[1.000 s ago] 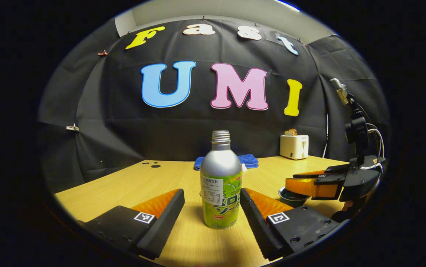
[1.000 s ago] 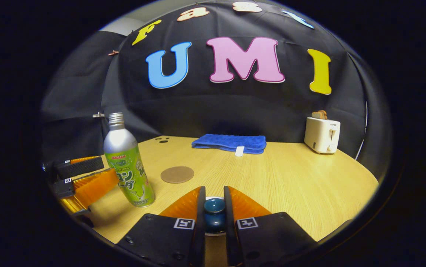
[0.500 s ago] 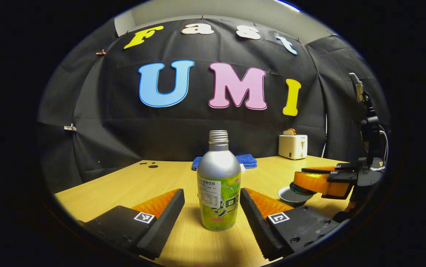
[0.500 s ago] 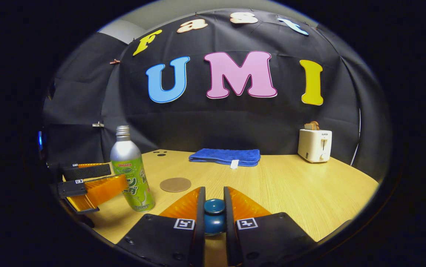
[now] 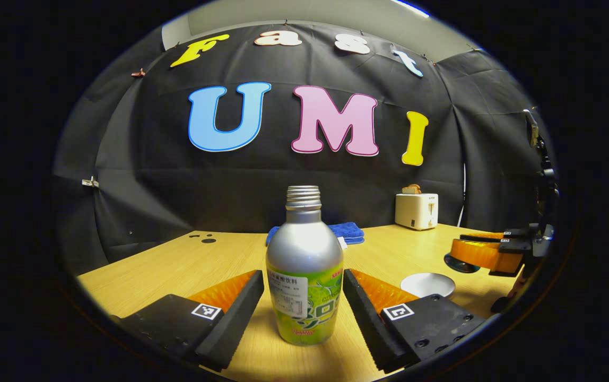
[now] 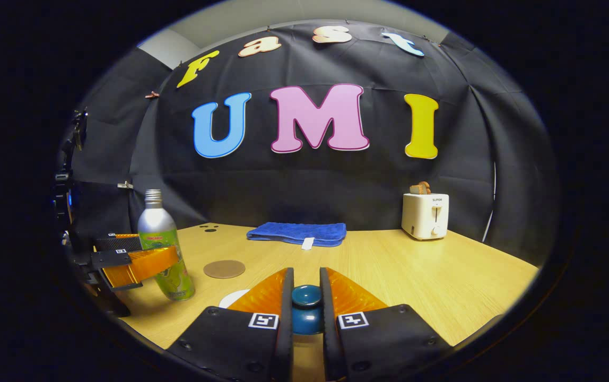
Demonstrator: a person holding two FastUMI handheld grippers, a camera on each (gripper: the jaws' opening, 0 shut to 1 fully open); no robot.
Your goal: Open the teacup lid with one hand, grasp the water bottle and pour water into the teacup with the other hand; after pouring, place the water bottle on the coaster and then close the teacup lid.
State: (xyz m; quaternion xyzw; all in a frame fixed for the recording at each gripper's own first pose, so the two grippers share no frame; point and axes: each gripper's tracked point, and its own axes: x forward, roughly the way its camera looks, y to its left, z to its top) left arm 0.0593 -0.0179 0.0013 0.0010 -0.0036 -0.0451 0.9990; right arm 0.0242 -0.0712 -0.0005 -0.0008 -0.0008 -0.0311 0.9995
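your left gripper [image 5: 303, 297] stands low over the bench [image 5: 219, 265] with its jaws wide, one finger on each side of the water bottle [image 5: 304, 270]. the bottle stands upright on the bench between the two fingers, and a small gap shows on both sides, so the fingers do not press it. the bottle has a silver upper body, a green label below, and its threaded neck is without cap.

your right gripper [image 6: 305, 310] has its jaws narrow, and both fingers press on the dark blue knob of the teacup lid [image 6: 306, 307]. in the left gripper view you see this gripper [image 5: 487, 253] at the right edge, raised above the bench, with the dark round lid [image 5: 455, 262] under its fingers. the teacup [image 5: 427, 285] stands open on the bench below and a little to the left of the lid, apart from it; its inside looks pale. in the right gripper view a pale piece of the cup rim [image 6: 233, 298] shows just left of the gripper's left finger.

the round brown coaster [image 6: 224, 269] lies flat on the bench, near the bottle [image 6: 164, 249] and a little beyond it, with nothing on it. farther back a folded blue towel [image 6: 298, 233] lies by the wall, and a white toaster [image 6: 425, 215] with bread in its slot stands at the right.
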